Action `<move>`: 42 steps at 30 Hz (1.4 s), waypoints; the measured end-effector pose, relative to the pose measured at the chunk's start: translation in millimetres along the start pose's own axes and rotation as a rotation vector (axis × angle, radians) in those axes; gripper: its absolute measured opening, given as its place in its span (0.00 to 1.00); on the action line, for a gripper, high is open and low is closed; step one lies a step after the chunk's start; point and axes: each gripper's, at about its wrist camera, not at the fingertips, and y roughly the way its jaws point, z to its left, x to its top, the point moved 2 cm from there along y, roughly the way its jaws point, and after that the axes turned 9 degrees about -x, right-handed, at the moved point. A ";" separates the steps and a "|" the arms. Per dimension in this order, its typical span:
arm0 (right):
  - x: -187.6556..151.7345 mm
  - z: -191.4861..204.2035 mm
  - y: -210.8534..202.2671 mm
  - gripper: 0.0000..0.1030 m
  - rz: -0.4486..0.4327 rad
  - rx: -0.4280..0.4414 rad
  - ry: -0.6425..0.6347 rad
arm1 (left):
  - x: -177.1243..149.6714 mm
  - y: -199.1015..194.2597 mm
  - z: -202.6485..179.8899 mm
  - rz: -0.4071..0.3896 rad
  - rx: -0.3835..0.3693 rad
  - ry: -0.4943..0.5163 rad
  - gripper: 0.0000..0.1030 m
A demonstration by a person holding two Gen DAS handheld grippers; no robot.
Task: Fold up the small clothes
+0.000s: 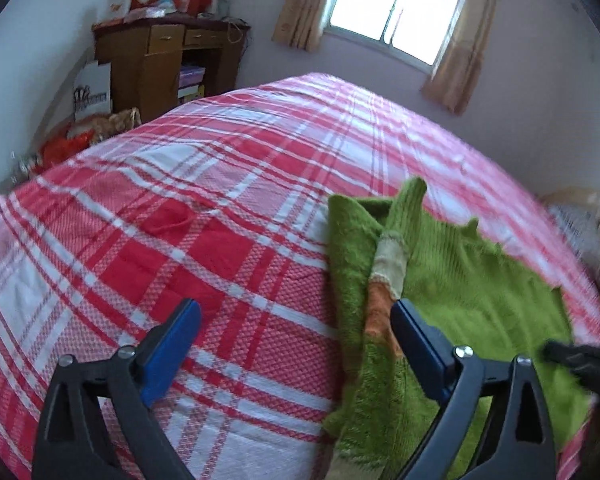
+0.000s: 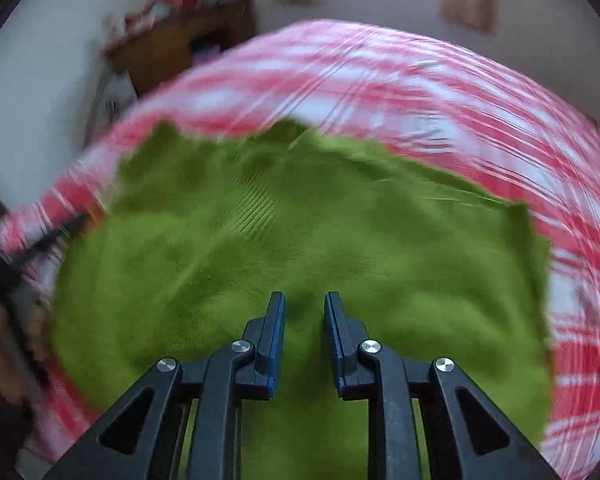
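Observation:
A small green knitted garment (image 1: 452, 280) with an orange and beige patch lies on the red and white plaid bed cover (image 1: 204, 232), its left part folded over. My left gripper (image 1: 296, 312) is wide open above the garment's left edge and holds nothing. In the right wrist view the green garment (image 2: 300, 220) fills the middle, blurred. My right gripper (image 2: 305, 304) hovers over it with its jaws narrowly apart and nothing between them. The right gripper's dark tip also shows in the left wrist view (image 1: 580, 356).
A wooden desk (image 1: 168, 60) with clutter on top stands at the far left wall, with bags (image 1: 88, 132) beside the bed. A curtained window (image 1: 396, 4) is at the far wall. Pale bedding (image 1: 580, 224) lies at the right edge.

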 end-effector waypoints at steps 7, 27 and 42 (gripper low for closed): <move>43.9 -22.1 41.6 0.21 0.053 -0.002 0.134 | -0.9 3.2 -4.5 0.011 0.013 0.022 0.98; -3.0 17.9 -27.0 0.36 -0.094 0.075 -0.014 | -0.7 -8.0 3.2 0.016 -0.018 0.011 0.99; -72.9 -100.5 -31.9 0.37 -0.101 0.146 0.338 | -6.6 0.9 -7.5 0.092 0.086 0.107 1.00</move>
